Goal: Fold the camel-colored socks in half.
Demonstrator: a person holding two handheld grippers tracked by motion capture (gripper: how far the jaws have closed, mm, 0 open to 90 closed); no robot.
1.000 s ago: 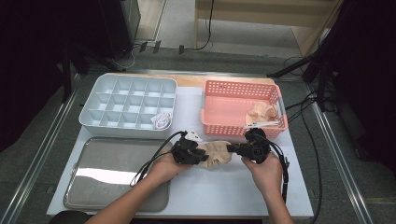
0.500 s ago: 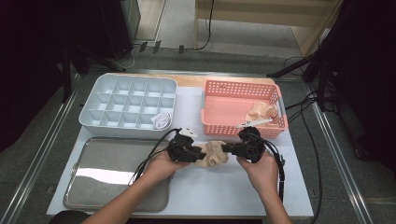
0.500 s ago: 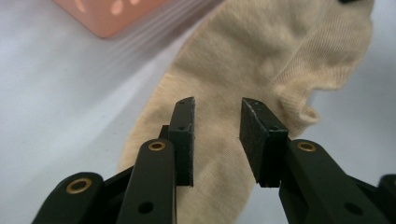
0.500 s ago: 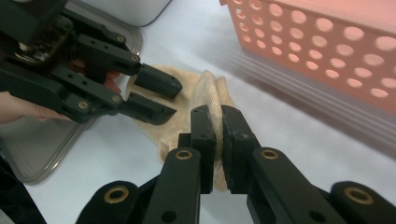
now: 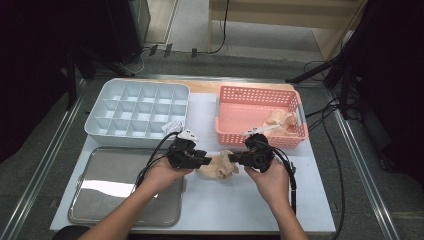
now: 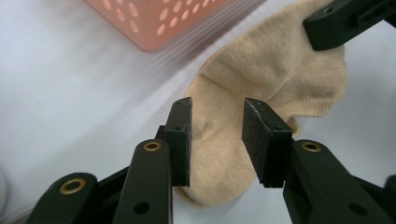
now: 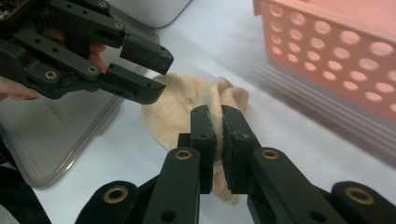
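A beige sock (image 5: 218, 167) lies bunched on the white table in front of the pink basket. My right gripper (image 5: 235, 159) is shut on one fold of it, and the fabric is pinched between the pads in the right gripper view (image 7: 218, 122). My left gripper (image 5: 205, 161) faces it from the left. Its jaws have just been opening and now stand apart (image 6: 217, 135) over the sock (image 6: 280, 70), with the pads off the cloth. The left gripper (image 7: 150, 74) also hangs open above the sock (image 7: 173, 109) in the right gripper view.
The pink basket (image 5: 255, 137) with more beige socks (image 5: 280, 122) stands at the back right. A pale compartment tray (image 5: 95, 131) sits at the back left, with a white item (image 5: 173, 127) at its near corner. A metal tray (image 5: 115, 187) lies at the front left.
The left gripper's jaws have opened off the sock. Both hands and the sock have shifted a little to the left, with the right gripper still holding the sock.
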